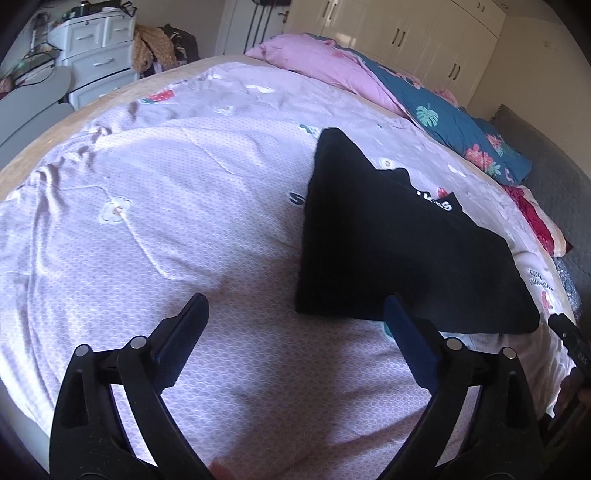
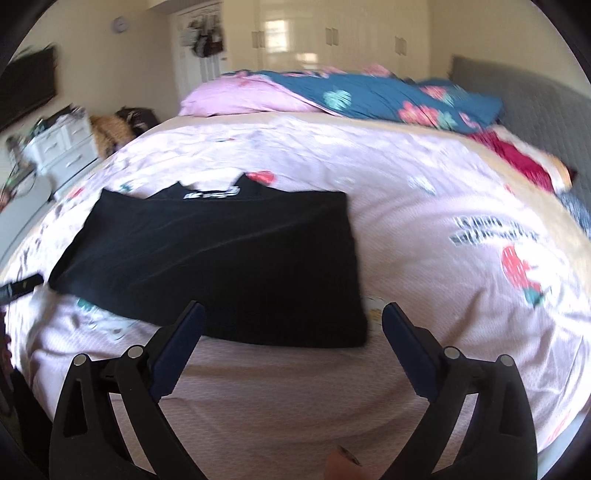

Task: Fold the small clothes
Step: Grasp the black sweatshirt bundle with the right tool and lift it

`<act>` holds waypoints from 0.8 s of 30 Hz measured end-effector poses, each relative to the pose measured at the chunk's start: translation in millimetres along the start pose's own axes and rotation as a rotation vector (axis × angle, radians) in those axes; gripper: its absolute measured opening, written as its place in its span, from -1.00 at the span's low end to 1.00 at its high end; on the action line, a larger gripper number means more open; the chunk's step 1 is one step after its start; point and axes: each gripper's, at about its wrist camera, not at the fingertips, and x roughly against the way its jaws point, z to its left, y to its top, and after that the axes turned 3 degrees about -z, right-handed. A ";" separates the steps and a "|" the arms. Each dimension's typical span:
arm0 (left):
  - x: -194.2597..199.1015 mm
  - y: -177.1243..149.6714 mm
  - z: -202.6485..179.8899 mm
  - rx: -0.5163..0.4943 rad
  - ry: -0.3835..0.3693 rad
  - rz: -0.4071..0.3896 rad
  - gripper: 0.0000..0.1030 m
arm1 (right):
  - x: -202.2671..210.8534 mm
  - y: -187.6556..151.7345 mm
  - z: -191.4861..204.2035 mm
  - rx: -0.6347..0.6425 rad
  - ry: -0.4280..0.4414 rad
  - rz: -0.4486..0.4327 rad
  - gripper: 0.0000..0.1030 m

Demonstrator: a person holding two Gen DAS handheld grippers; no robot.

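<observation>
The work surface is a bed covered by a pale lilac quilted bedspread [image 1: 155, 229] printed with flowers, strawberries and lettering.

Nearest the left wrist camera, the left gripper [image 1: 297, 312] has its black arms and blue-padded fingers [image 1: 184, 339] spread wide, with only bedspread between them. Its right-hand finger overlaps the near edge of the garment in the view; whether it touches cannot be told.

The right gripper [image 2: 291, 312] is likewise spread wide — nothing is clamped between its pads. It hangs over the bedspread at the near right corner of the garment.

The task item, a black folded T-shirt [image 1: 391, 236] with white lettering at the neckline, lies flat on the bedspread. It sits just beyond both grippers: right of centre in the left view, left of centre in the right view [image 2: 221, 266].

Farther back, a pink and teal floral duvet [image 1: 436, 110] is bunched along the far side of the bed. A grey upholstered headboard [image 2: 517, 96] stands at the right. A white drawer unit [image 1: 96, 48] stands at the far left, and cream wardrobe doors [image 1: 417, 33] line the back wall.
</observation>
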 end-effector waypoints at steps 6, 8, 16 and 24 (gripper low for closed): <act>4.9 6.7 19.9 0.060 0.049 -0.023 0.82 | 0.8 1.7 57.7 0.138 0.082 -0.007 0.90; 6.0 9.1 28.9 0.087 0.066 -0.027 0.82 | 0.1 2.4 75.6 0.184 0.105 -0.009 0.90; 7.5 13.1 44.1 0.125 0.100 -0.031 0.82 | -8.5 2.1 149.4 0.342 0.193 -0.013 0.91; -3.0 29.1 35.5 0.109 0.103 -0.037 0.82 | -27.3 -0.3 201.5 0.452 0.217 -0.004 0.91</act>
